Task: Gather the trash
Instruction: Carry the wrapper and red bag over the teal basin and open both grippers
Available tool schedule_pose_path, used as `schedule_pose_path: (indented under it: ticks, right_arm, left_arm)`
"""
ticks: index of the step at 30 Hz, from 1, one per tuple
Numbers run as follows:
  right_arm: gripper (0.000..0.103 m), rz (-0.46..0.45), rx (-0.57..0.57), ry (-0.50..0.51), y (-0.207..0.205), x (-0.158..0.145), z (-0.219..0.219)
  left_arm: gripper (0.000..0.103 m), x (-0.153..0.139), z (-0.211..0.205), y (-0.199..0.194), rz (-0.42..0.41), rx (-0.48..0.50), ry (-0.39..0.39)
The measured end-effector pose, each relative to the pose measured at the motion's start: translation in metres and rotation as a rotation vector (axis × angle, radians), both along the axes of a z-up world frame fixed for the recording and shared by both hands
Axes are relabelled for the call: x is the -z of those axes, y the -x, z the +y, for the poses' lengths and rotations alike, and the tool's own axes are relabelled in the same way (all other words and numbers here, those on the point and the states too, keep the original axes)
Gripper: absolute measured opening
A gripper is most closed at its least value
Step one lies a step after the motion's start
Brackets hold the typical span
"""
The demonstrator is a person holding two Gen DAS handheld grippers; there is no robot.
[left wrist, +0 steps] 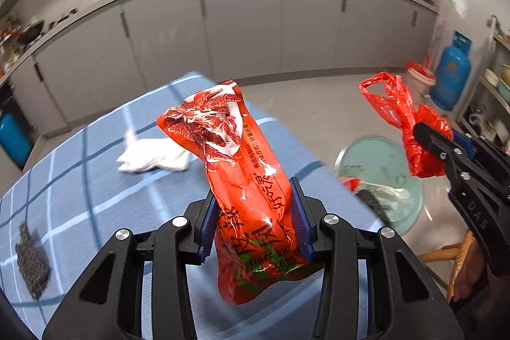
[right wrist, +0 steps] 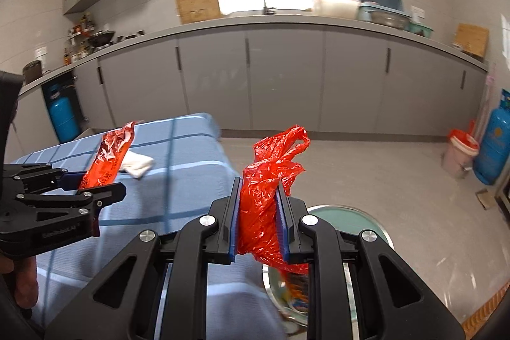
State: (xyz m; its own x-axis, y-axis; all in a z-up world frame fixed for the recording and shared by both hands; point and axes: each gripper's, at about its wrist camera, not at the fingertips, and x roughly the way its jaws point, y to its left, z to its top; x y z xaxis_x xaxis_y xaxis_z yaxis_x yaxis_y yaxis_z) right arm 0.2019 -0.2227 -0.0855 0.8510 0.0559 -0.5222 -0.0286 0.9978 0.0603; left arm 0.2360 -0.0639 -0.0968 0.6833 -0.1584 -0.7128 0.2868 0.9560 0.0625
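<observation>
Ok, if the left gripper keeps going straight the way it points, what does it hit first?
Probably the blue checked tablecloth, near the white cloth. The left gripper points down over it, gripping the orange snack packet; depth is unclear.

Each camera sits close behind its own claw, looking forward and downward. Both face the grey cabinets [left wrist: 242, 24] across the floor, and share the blue checked desk [right wrist: 191, 155], the round bin [left wrist: 379, 161] and each other's claw.
</observation>
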Motion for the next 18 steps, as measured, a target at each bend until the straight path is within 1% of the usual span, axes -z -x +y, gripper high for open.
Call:
schedule_pose_path:
  ticks: [5,12,18]
  right_arm:
    - [0.021,0.012,0.059,0.0,0.002,0.008,-0.034]
    - [0.021,0.037,0.107,-0.019,0.004,0.024,-0.069]
    - [0.021,0.058,0.121,-0.033,-0.001,0.036,-0.09]
  left_arm:
    - [0.042,0.005,-0.04,-0.003,0.007,0.078,0.0]
    - [0.042,0.021,-0.092,-0.007,0.045,0.186,0.0]
    - [0.042,0.037,-0.121,-0.015,0.076,0.234,-0.005]
